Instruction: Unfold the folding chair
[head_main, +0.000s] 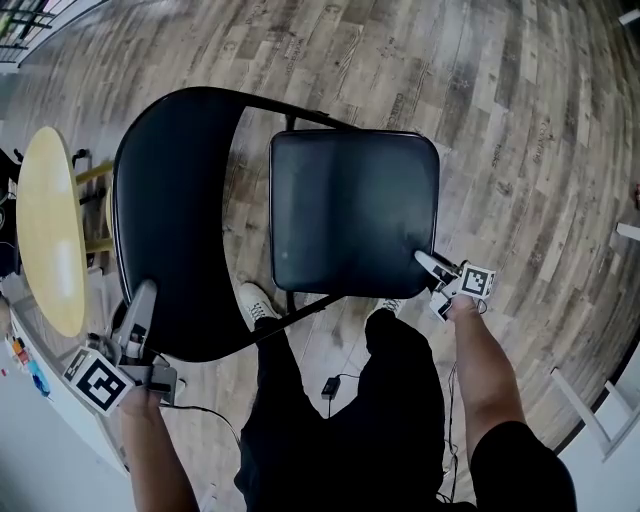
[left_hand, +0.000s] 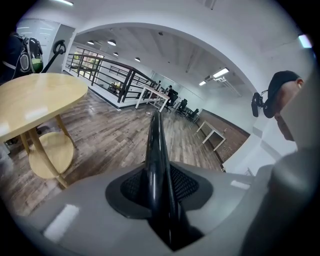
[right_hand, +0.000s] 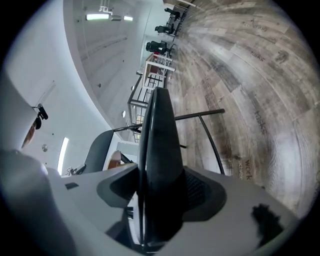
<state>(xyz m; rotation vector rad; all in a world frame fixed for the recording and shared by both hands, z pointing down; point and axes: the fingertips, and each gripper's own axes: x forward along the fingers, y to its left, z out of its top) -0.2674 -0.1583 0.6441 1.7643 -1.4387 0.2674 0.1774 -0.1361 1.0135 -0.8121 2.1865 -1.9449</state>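
Two grippers grip one black folding chair (head_main: 300, 200) that stands on the wood-plank floor (head_main: 500, 90), directly in front of the person. At the far left a round yellow table (head_main: 50, 230) stands just beside the chair, with a lower shelf under its top in the left gripper view. Right of it, at the near left, the left gripper (head_main: 143, 292) points up onto the curved backrest (head_main: 170, 220). Its fingers (left_hand: 215, 200) are closed on the backrest's near rim, and in the left gripper view the glossy black edge runs straight out from between them. Near the middle, the person's legs in black trousers (head_main: 340, 420) and a white shoe (head_main: 257, 303) stand at the chair's near side. The padded seat (head_main: 350, 210) lies right of the backrest, its top turned up toward the head camera. At the seat's near right corner the right gripper (head_main: 428, 262) has its fingers (right_hand: 235, 215) clamped on the seat's edge, which fills the gap between them in the right gripper view. A thin black frame tube (right_hand: 212, 135) curves over the floor beyond.
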